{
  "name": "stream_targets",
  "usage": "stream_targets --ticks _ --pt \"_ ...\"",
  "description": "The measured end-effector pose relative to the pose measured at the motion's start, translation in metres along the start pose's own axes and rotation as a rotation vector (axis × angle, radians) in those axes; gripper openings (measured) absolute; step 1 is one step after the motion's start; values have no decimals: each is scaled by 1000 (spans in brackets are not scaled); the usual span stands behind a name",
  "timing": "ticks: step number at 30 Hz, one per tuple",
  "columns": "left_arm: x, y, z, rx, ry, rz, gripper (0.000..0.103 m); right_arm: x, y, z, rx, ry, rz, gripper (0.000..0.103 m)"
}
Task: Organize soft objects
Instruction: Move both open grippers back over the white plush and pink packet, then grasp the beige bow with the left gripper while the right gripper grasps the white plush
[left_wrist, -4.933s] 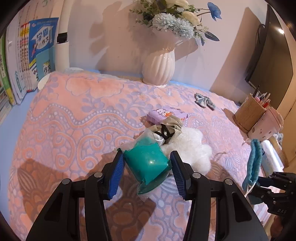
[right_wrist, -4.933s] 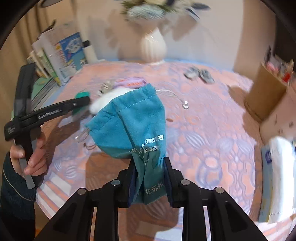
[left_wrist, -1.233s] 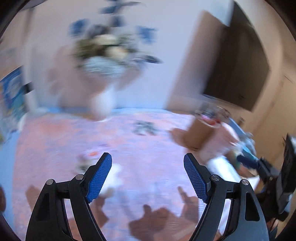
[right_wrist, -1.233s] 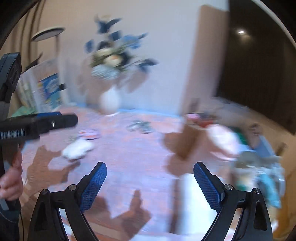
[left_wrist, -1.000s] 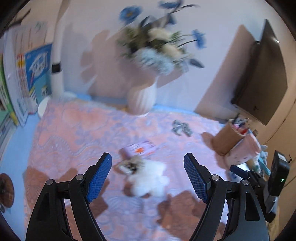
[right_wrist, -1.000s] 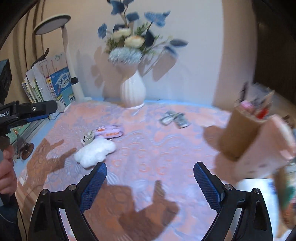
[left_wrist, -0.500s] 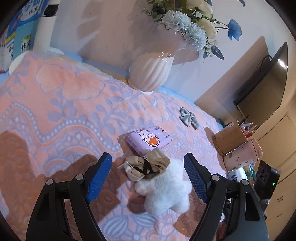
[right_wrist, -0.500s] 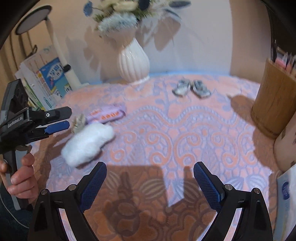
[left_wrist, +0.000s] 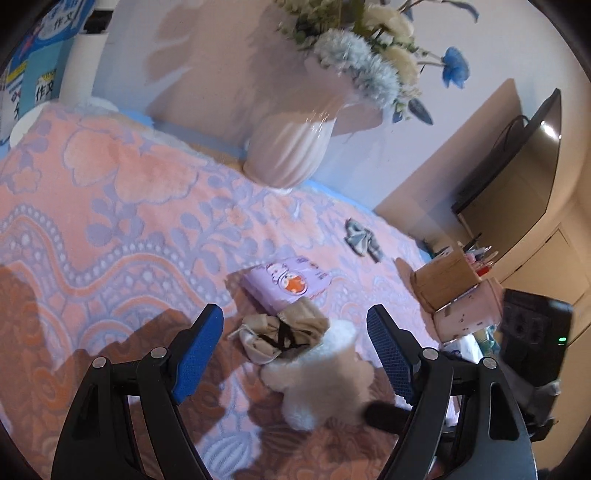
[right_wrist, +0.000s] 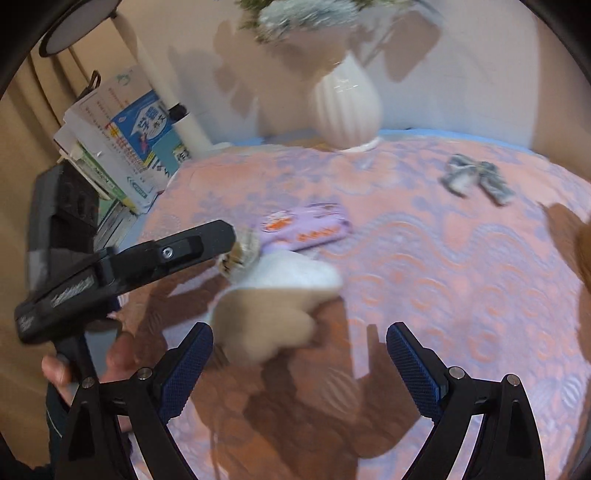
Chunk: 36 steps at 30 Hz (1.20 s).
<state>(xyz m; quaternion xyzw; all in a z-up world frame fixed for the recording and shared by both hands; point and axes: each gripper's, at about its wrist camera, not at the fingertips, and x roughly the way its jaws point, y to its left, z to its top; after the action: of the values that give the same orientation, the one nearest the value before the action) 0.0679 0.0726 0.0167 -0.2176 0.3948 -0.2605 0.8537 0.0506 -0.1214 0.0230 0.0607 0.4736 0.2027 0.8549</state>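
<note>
A white fluffy plush (left_wrist: 321, 373) lies on the pink patterned blanket (left_wrist: 110, 206), with a beige folded cloth with black straps (left_wrist: 284, 332) touching its far side. My left gripper (left_wrist: 295, 350) is open and empty, hovering just above and in front of both. My right gripper (right_wrist: 299, 365) is open and empty, close over the plush (right_wrist: 273, 302) from the other side. A purple tissue pack (left_wrist: 286, 282) lies just beyond the cloth. A grey bow (left_wrist: 360, 240) lies farther back.
A white ribbed vase (left_wrist: 291, 144) with flowers stands at the back edge. Books (right_wrist: 122, 136) and a white lamp post (right_wrist: 162, 85) stand at the left. A wooden pen holder (left_wrist: 443, 280) and a pink cup (left_wrist: 469, 314) stand at the right.
Both grippers have moved down and closer to the white plush and beige cloth. Both stay open and empty.
</note>
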Motion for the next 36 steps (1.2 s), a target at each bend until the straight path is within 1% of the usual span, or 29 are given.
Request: stream_targets --ticks 2,4,6,7,8,9,10,11,14,17,19,22,25,26,27,28,29,30,31,32,33,35,36 --pt "-3 4 2 -18 -14 -13 79 12 6 1 12 11 5 94" --pt "-3 8 3 -39 -11 -30 79 19 10 4 25 17 20 94" --pt "0 10 2 -46 4 -37 79 25 13 6 27 19 0 94" --pt "2 9 2 -41 14 -38 79 28 15 6 21 22 -20 92" --pt "3 7 1 -36 22 -39 79 30 16 6 13 15 -22 83" --pt "5 5 0 -27 31 -38 79 29 15 6 11 12 -11 77" --pt "7 4 0 -20 40 -32 79 27 14 5 11 9 10 66" --pt "10 3 -1 -13 53 -28 79 24 14 4 11 3 22 62" --pt "18 0 -4 4 91 -5 79 14 15 -2 -11 -16 -7 53" --pt "23 -3 -7 17 113 4 79 2 9 -10 -19 -25 -82 51" --pt "23 -3 -8 24 116 11 79 -9 -2 -16 6 -27 -82 50" --pt "30 -4 -11 32 138 43 77 -22 -20 -21 43 -39 -83 50" --pt "32 -10 -13 71 136 81 77 -31 -40 -24 75 -50 -96 50" --pt "33 -12 -14 83 135 94 77 -31 -51 -24 98 -42 -96 55" --pt "33 -16 -15 101 133 112 77 -31 -58 -24 122 -35 -76 60" --pt "34 -18 -16 115 130 126 76 -31 -64 -23 151 -31 -65 71" --pt "35 -21 -17 133 128 143 74 -30 -69 -24 177 -30 -58 79" --pt "36 -23 -18 144 128 149 63 -29 -73 -24 198 -28 -46 81" --pt "37 -25 -19 157 137 153 45 -28 -74 -24 211 -26 -37 82" --pt "38 -25 -19 163 145 157 37 -25 -77 -24 236 -15 -20 84" --pt "40 -24 -19 163 154 162 32 -24 -78 -25 252 -13 -14 85" --pt "38 -24 -19 166 142 161 32 -22 -76 -24 269 -28 -13 92" --pt "37 -25 -19 172 133 162 32 -20 -73 -22 272 -27 -29 92"
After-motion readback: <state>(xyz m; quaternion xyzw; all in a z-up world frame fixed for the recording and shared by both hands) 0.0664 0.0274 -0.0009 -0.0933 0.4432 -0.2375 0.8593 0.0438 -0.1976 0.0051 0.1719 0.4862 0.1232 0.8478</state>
